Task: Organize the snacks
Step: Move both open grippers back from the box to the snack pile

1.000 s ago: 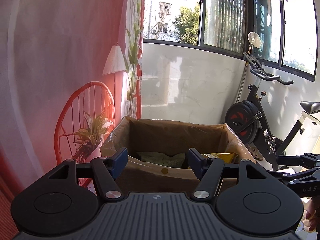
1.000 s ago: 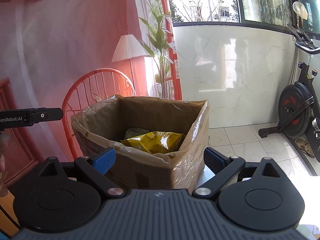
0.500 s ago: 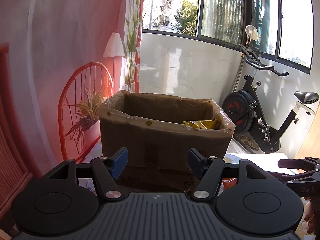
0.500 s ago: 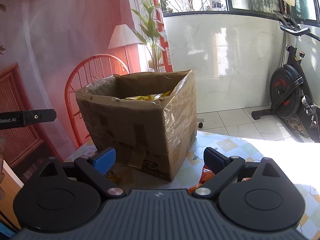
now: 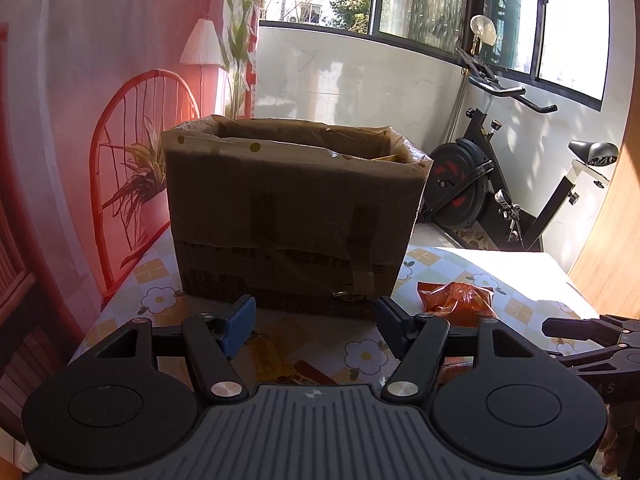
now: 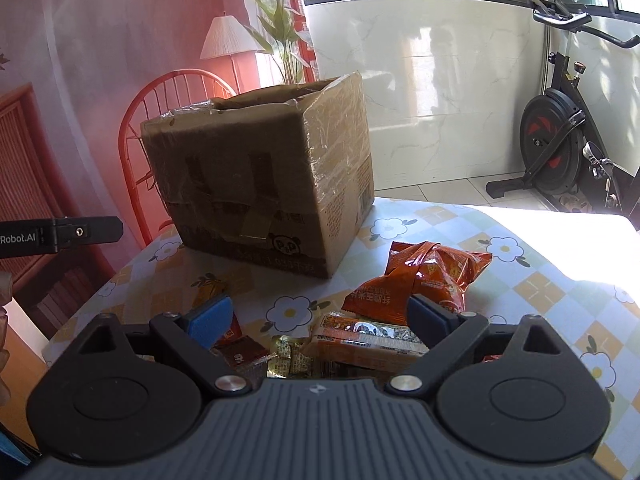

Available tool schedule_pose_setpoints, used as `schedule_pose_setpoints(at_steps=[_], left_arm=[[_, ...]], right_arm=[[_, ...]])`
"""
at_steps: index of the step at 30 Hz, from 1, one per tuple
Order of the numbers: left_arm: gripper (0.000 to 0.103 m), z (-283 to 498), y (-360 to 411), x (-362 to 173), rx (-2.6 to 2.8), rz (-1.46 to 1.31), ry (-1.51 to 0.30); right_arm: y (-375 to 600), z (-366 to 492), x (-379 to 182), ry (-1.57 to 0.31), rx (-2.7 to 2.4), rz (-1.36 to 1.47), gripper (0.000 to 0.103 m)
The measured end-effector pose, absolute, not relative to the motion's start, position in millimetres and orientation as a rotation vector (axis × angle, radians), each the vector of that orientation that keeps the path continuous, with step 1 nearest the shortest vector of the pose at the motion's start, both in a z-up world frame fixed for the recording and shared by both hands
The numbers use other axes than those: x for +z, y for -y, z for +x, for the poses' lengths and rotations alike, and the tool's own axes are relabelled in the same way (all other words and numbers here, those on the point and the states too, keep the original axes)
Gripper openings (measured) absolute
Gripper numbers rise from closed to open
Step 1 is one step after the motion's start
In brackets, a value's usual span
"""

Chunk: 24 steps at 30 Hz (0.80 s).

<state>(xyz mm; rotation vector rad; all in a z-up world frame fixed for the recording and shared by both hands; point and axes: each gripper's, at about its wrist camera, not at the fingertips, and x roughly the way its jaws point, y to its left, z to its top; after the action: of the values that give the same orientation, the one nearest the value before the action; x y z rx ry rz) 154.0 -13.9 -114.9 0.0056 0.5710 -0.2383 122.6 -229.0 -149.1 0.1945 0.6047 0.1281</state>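
Two hand-held grippers faced a taped cardboard box (image 6: 260, 176) on a flowered tablecloth (image 6: 532, 280). The right gripper (image 6: 320, 316) stood with jaws spread and empty, a flat orange snack packet (image 6: 368, 340) lying between and just below them, a crumpled orange bag (image 6: 424, 276) just beyond. The left gripper (image 5: 312, 320) was likewise released, with the box straight ahead. A clean pick would likely mean centring the flat packet between the pads before closing, clear of the small wrapped sweets (image 6: 286, 358) beside it.

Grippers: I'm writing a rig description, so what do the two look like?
Both match: the left gripper and right gripper have black linkage arms with silver pivot pins, round black discs, a ribbed grey body and blue-padded fingers. White lettering marks their sides.
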Motion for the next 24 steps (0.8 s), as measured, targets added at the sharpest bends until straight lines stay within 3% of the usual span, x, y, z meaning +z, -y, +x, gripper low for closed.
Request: schedule_pose_setpoints(at_steps=[20, 24], left_arm=[[0.069, 146.4, 19.2, -161.3, -0.192, 0.050, -0.644], [0.069, 147.8, 22.4, -162.4, -0.196, 0.051, -0.649]], right_arm=[[190.0, 136.4, -231.6, -0.904, 0.157, 0.233, 0.099], [195.9, 133.9, -232.9, -0.905, 0.143, 0.222, 0.089]])
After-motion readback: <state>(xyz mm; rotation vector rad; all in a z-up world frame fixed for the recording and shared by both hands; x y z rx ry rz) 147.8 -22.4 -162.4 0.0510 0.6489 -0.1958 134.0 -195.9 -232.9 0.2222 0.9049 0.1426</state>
